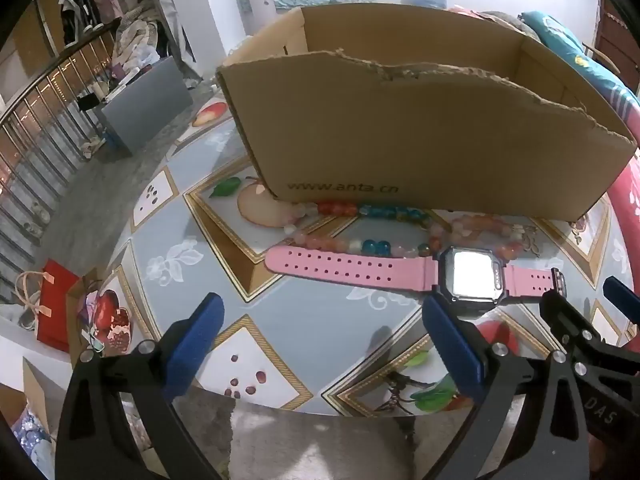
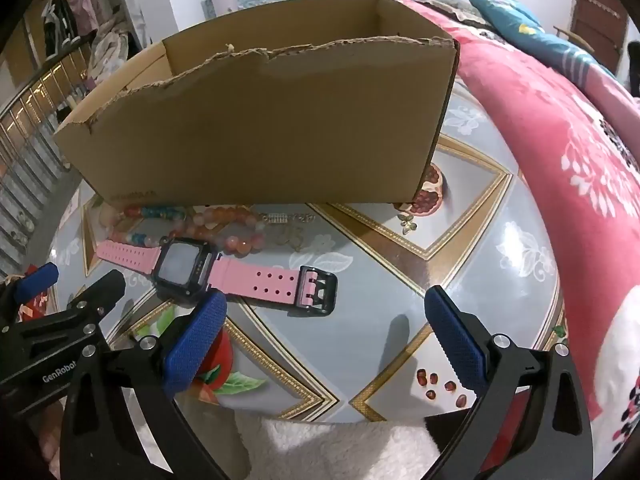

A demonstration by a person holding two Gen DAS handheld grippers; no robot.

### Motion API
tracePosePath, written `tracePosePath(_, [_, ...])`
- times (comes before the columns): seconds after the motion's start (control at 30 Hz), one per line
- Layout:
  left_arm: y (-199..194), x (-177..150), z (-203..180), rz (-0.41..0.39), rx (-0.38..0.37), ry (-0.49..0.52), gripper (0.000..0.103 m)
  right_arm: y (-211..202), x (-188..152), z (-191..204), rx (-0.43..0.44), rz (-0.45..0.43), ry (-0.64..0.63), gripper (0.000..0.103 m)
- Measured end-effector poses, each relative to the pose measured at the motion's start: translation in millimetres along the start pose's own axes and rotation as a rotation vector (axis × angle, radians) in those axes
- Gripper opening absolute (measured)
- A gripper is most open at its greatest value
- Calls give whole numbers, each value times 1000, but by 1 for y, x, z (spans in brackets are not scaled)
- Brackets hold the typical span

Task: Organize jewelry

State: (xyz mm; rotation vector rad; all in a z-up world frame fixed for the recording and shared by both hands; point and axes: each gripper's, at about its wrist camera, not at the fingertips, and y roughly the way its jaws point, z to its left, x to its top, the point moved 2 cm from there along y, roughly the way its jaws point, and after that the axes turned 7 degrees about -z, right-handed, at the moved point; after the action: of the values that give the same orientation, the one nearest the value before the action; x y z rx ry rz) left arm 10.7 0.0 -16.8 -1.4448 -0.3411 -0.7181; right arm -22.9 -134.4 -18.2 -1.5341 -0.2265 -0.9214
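Blue pads of your right claw (image 2: pixel 324 312) sit spread wide, empty, its left pad just beside the pink watch (image 2: pixel 208 268) on the surface (image 2: pixel 380 280). Centre over the dark case, not the floppy strap, then pinch. Your left claw (image 1: pixel 320 320) also gapes empty. Beaded bracelets (image 1: pixel 400 216) lie against the cardboard box (image 1: pixel 400 140).

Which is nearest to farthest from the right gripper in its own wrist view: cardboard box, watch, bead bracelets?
1. Watch: just ahead-left of the right gripper, on the table.
2. Bead bracelets: behind the watch, at the box's foot.
3. Cardboard box: farthest, standing behind the beads.
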Motion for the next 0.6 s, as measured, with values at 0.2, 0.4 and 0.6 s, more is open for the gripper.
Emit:
tracePosePath(0.2, [-1, 1, 0, -5, -2, 1, 97, -5, -1, 5, 6, -4, -11, 95])
tracePosePath(0.4, [-3, 1, 4, -6, -6, -4, 97, -12, -8, 7, 10, -12, -21, 95])
tracePosePath(0.6, [-4, 2, 5, -6, -8, -4, 97, -21, -9, 3, 22, -10, -25, 95])
